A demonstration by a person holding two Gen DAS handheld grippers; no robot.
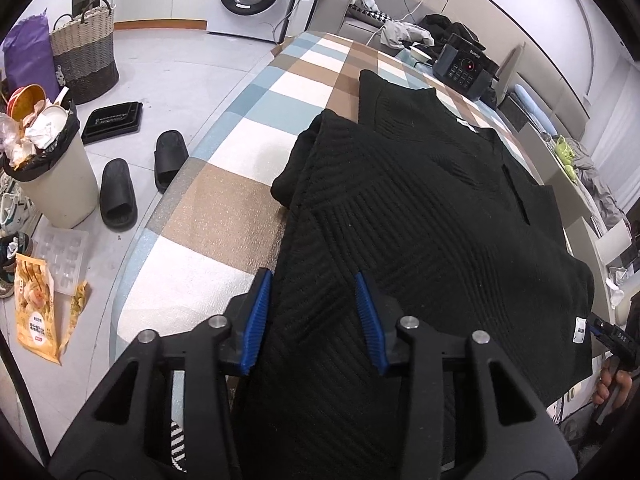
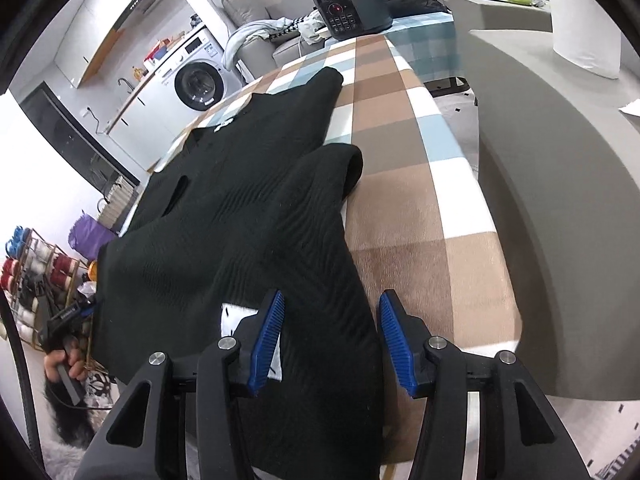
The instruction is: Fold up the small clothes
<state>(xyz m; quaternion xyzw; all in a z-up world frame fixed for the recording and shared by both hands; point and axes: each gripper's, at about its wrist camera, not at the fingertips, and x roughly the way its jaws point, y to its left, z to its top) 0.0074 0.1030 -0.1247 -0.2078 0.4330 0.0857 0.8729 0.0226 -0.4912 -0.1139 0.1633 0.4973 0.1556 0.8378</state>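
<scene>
**A:** Where's the garment lying?

**B:** The black knit sweater [image 1: 420,200] is spread on the checked table [image 1: 248,120], and its near hem hangs over the near edge. On each side a sleeve is folded in over the body; the cuff of one [image 1: 296,160] ends near the left side of the cloth, and the other cuff [image 2: 344,164] ends near the right side.

**A:** And the tongs?

**B:** The left gripper [image 1: 314,312] has its jaws spread wide, one finger on either side of the folded sleeve near the hem, with no cloth pinched. The right gripper [image 2: 330,332] is also wide apart, straddling the sweater's right edge just above the near table edge. A white label [image 2: 240,320] shows beside its left finger.

**A:** Room to move?

**B:** Left of the sweater, a broad strip of bare checked cloth runs to the table's left edge. On the right there is a similar bare strip, then a grey counter [image 2: 540,200] close beside the table. At the far end stands a black cooker [image 2: 352,12], well apart from the collar. The floor on the left holds slippers [image 1: 120,192] and a full bin [image 1: 52,168].
</scene>
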